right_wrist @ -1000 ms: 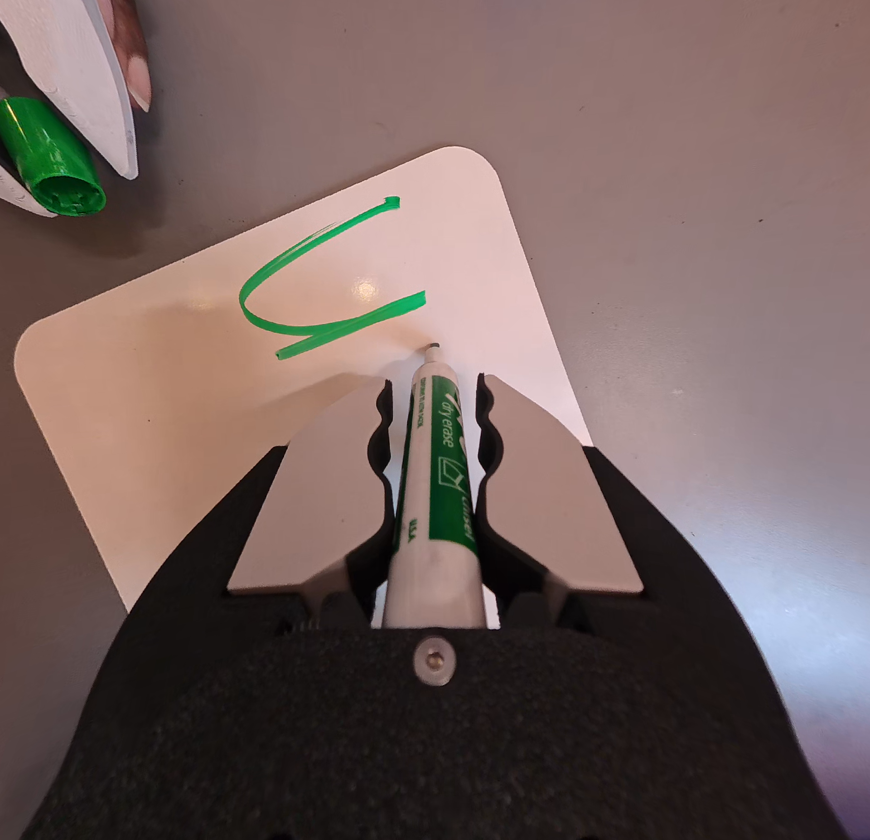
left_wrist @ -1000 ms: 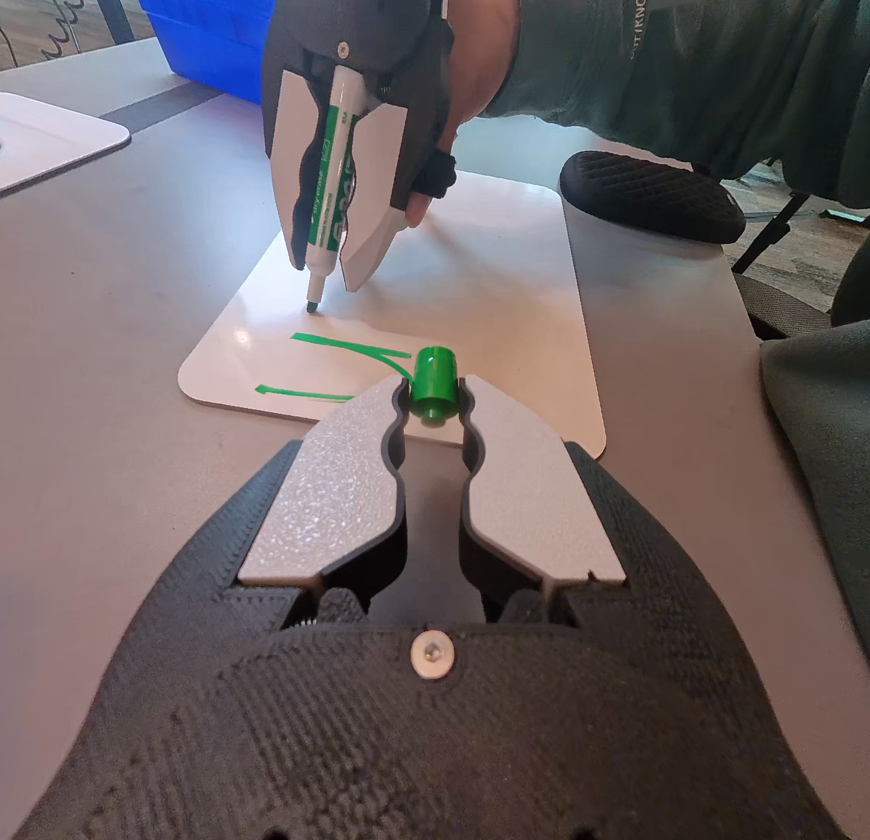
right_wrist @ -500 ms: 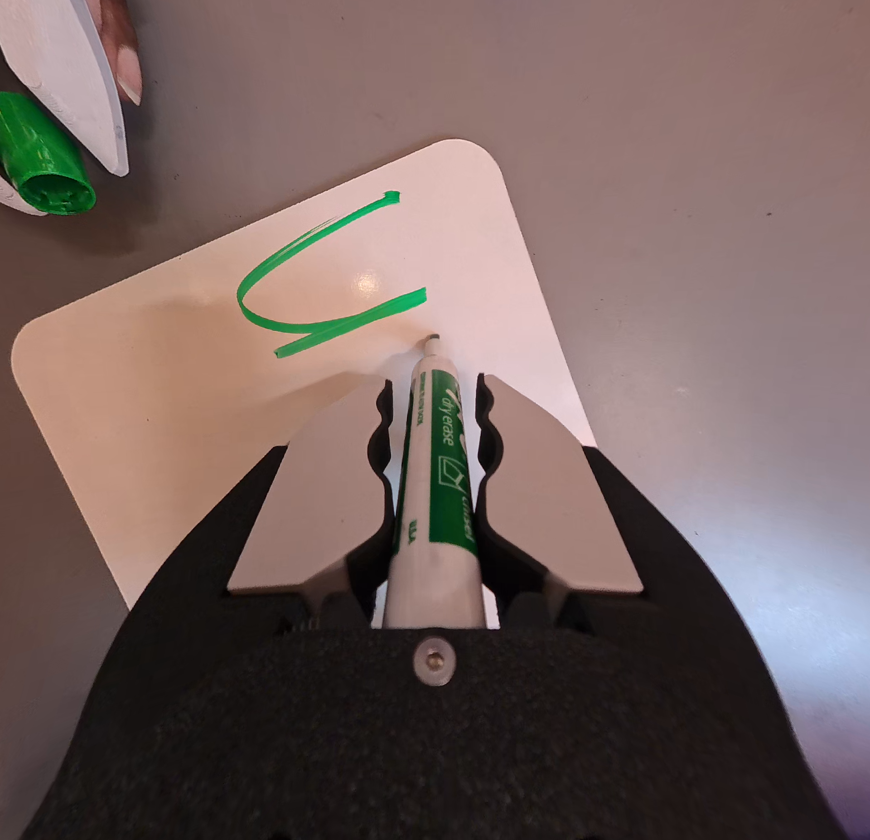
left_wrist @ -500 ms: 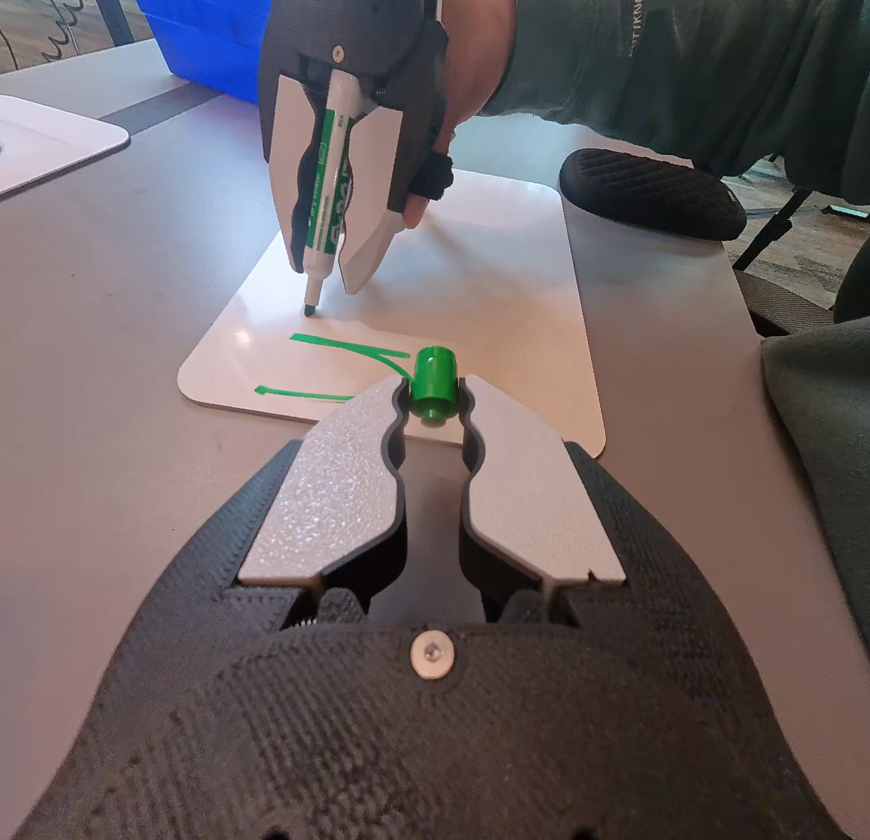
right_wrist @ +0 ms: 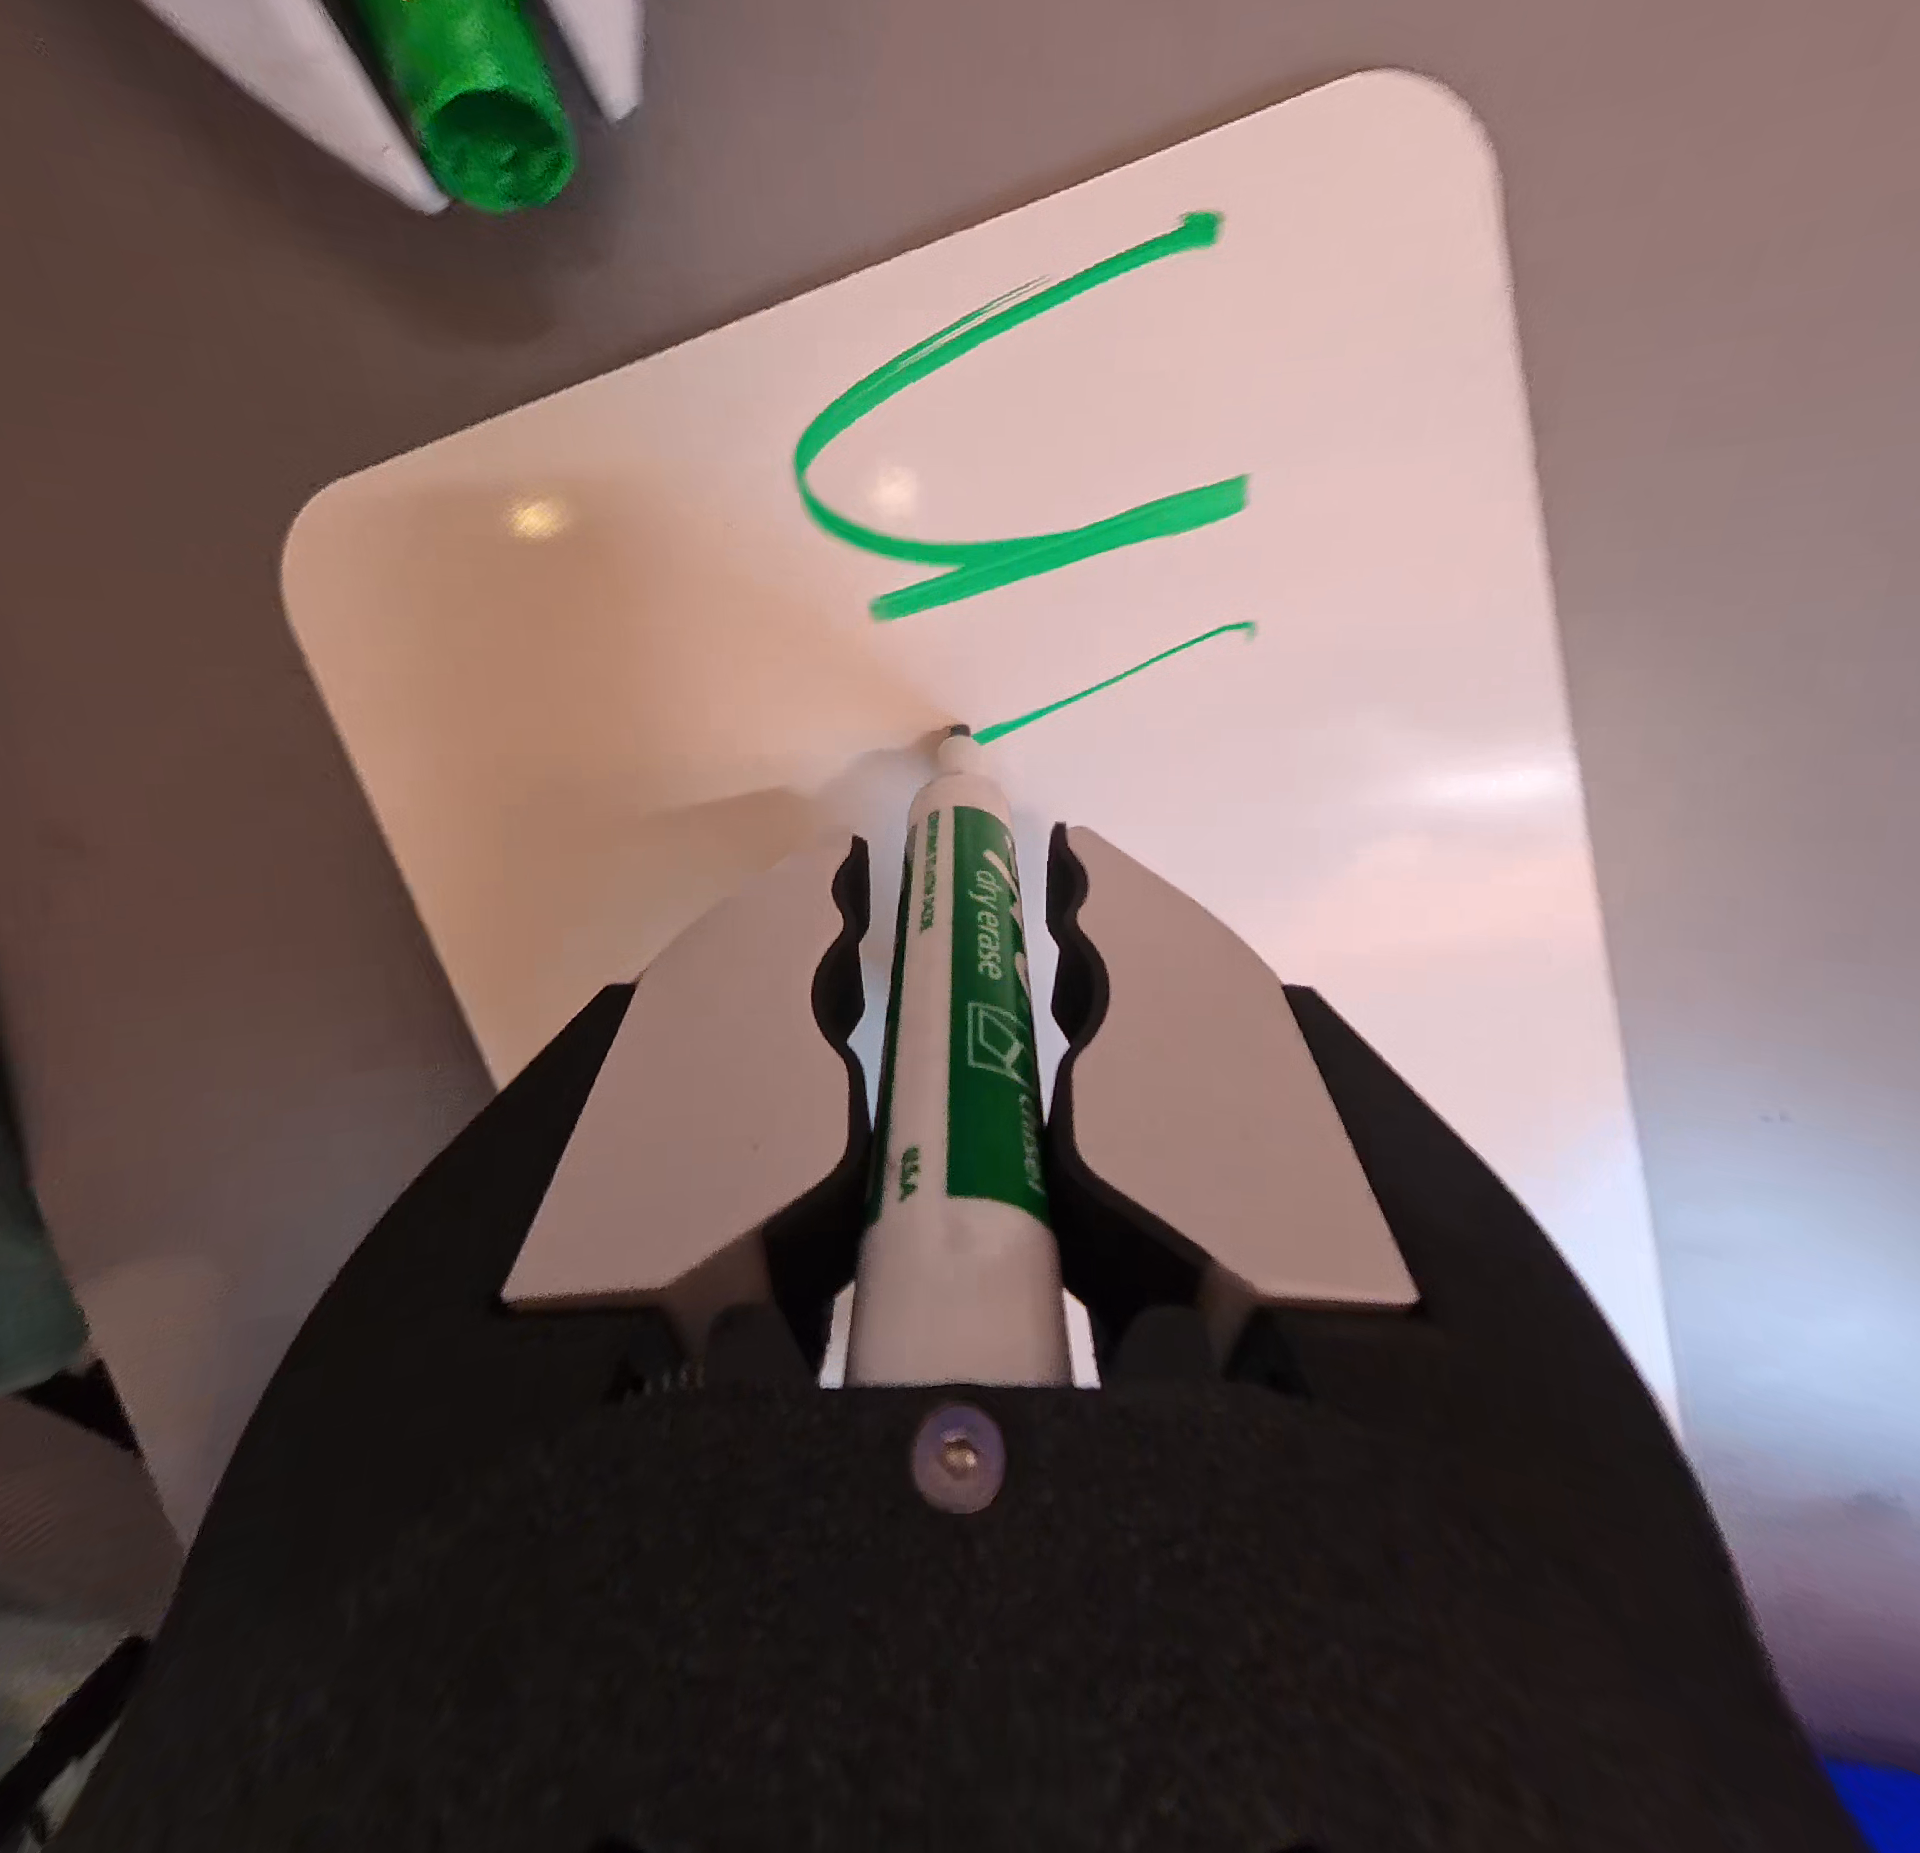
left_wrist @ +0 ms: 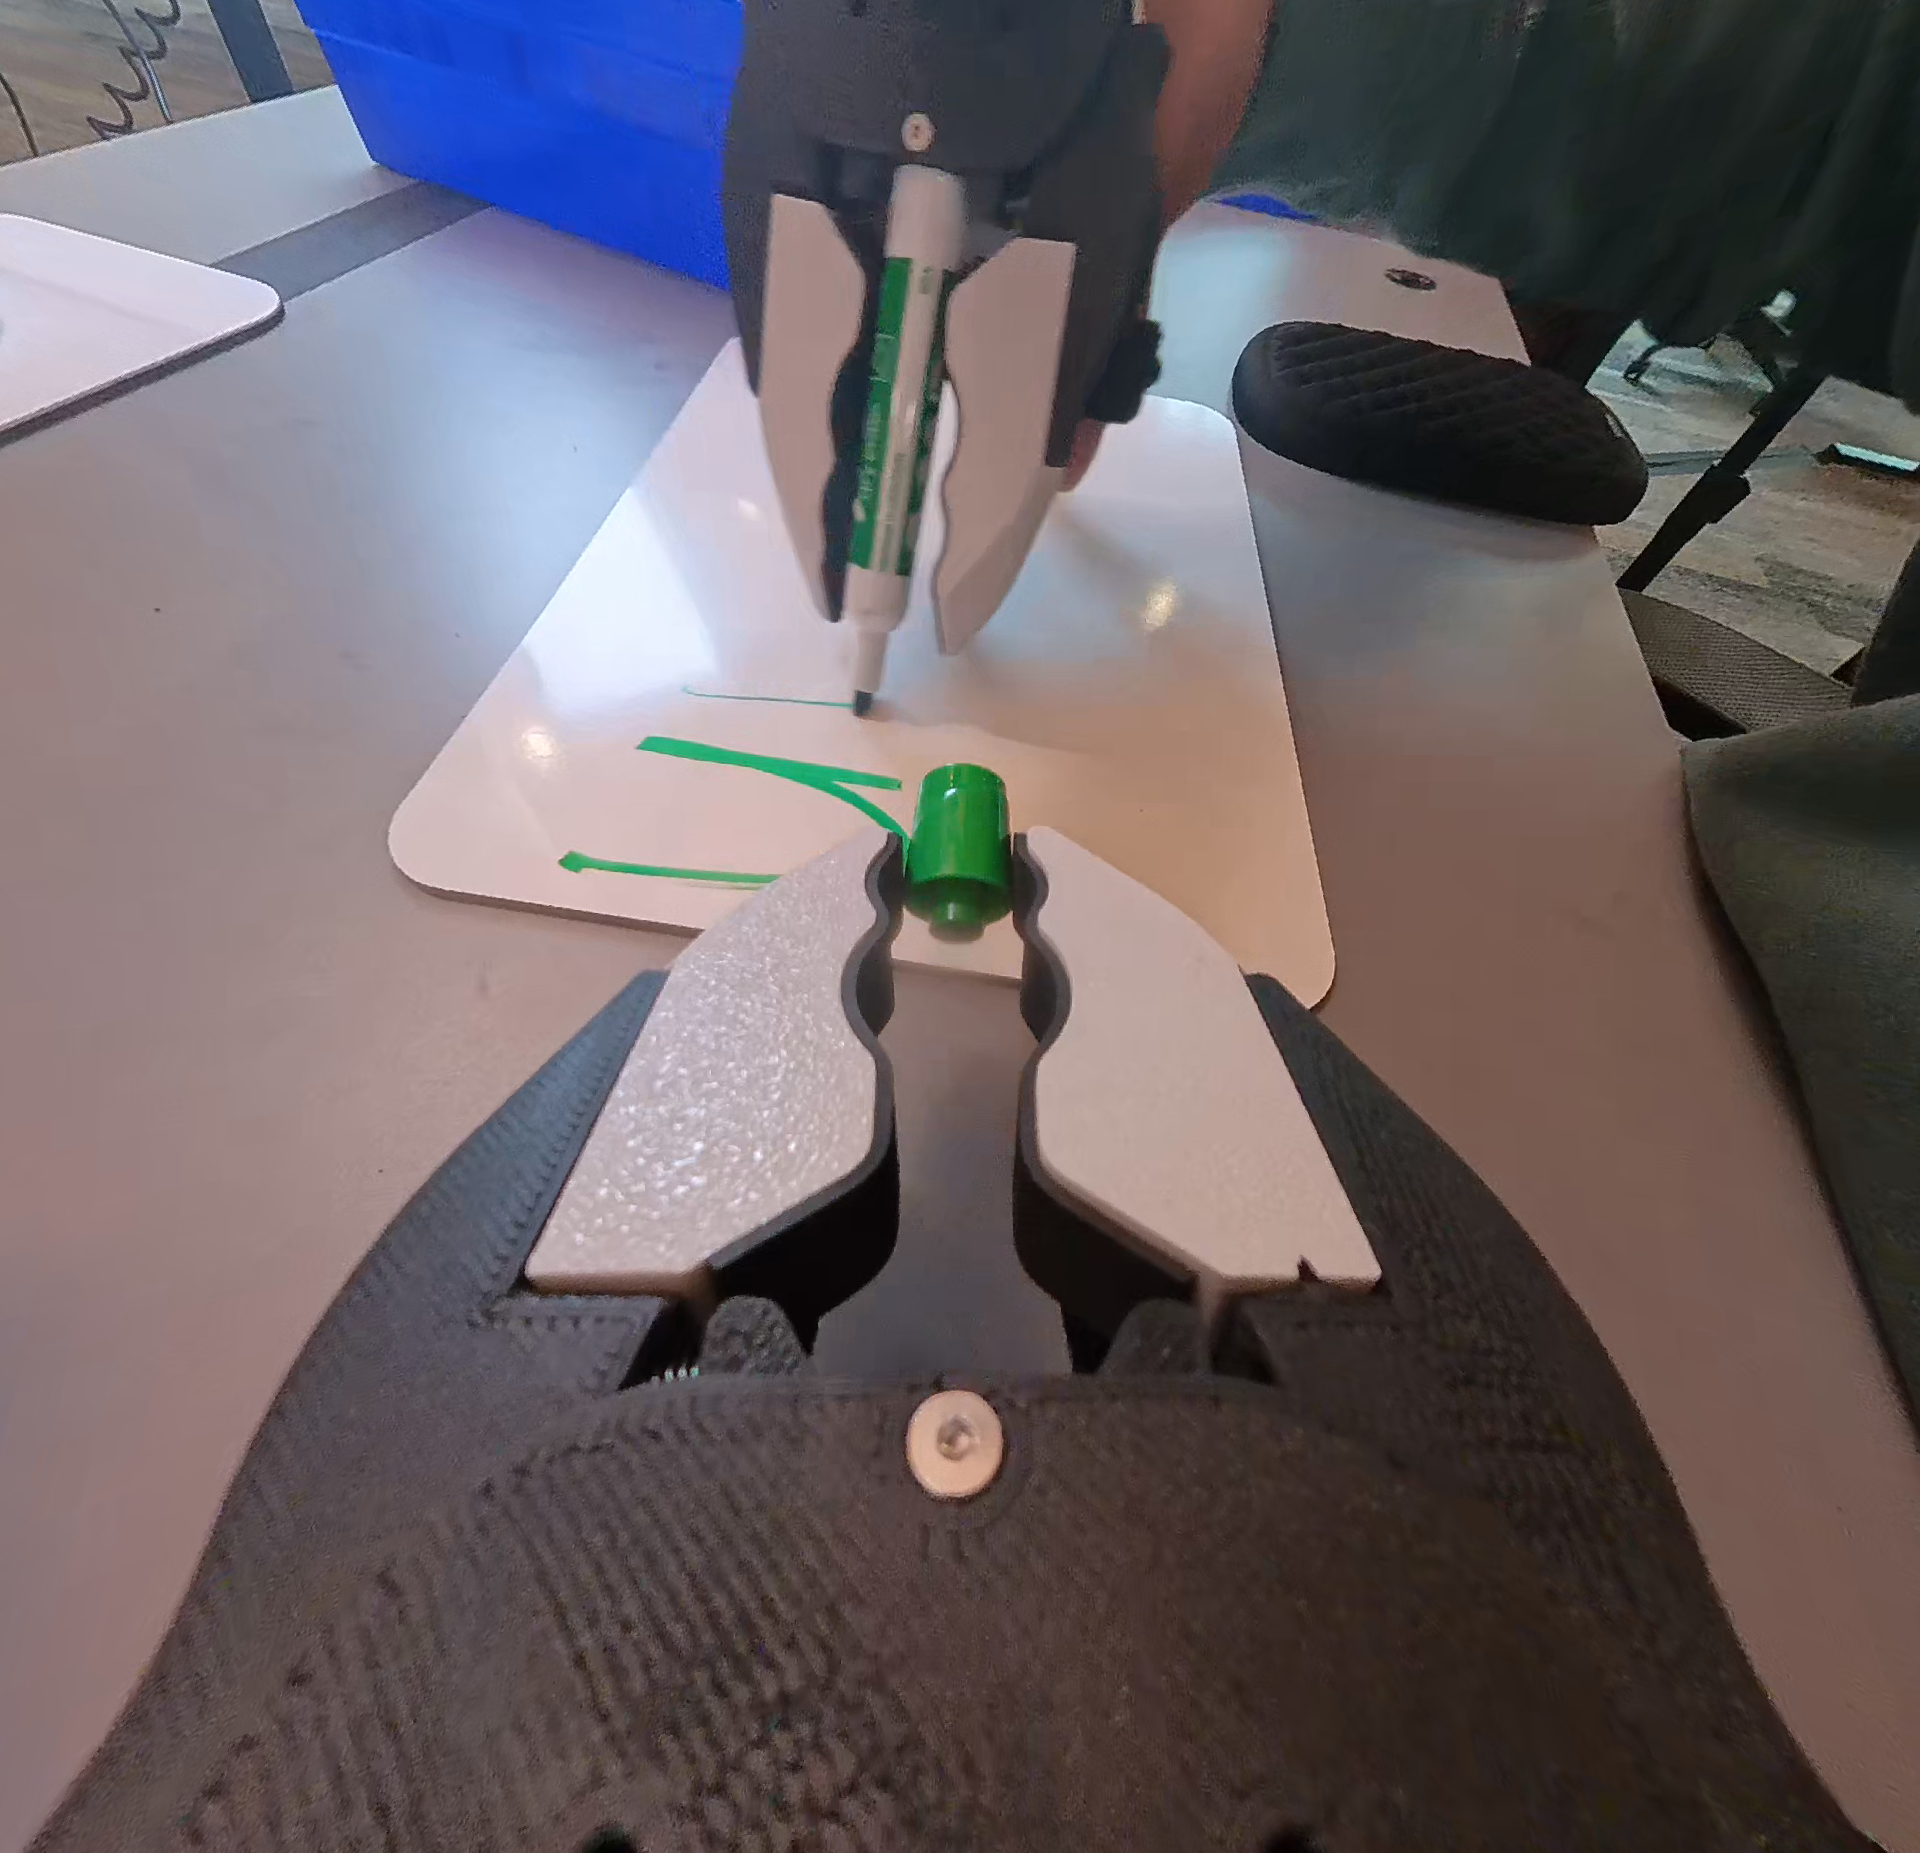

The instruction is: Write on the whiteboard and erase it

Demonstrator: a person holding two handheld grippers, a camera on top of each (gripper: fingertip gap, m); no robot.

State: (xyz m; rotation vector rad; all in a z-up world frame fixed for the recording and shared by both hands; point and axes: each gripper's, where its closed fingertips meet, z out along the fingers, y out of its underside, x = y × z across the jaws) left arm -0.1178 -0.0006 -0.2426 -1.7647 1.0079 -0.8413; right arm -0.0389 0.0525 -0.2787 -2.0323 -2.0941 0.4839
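A small white whiteboard (left_wrist: 1122, 723) (right_wrist: 582, 723) lies flat on the grey table. It bears green strokes (left_wrist: 758, 759) (right_wrist: 997, 546). My right gripper (right_wrist: 956, 847) (left_wrist: 894, 629) is shut on a green and white dry-erase marker (right_wrist: 966, 1055) (left_wrist: 899, 390). The marker tip touches the board at the end of a thin new green line (right_wrist: 1122, 676). My left gripper (left_wrist: 956, 847) is shut on the green marker cap (left_wrist: 956, 842) (right_wrist: 478, 110) and hovers at the board's near edge.
A blue bin (left_wrist: 540, 68) stands at the back of the table. A second white board (left_wrist: 114, 317) lies at the far left. A black chair armrest (left_wrist: 1434, 421) sits by the table's right edge. A person's sleeve (left_wrist: 1558, 89) reaches in from the upper right.
The right gripper has dragged the marker across the board, leaving a thin new green line beside the earlier strokes. The left gripper with the cap has stayed nearly still.
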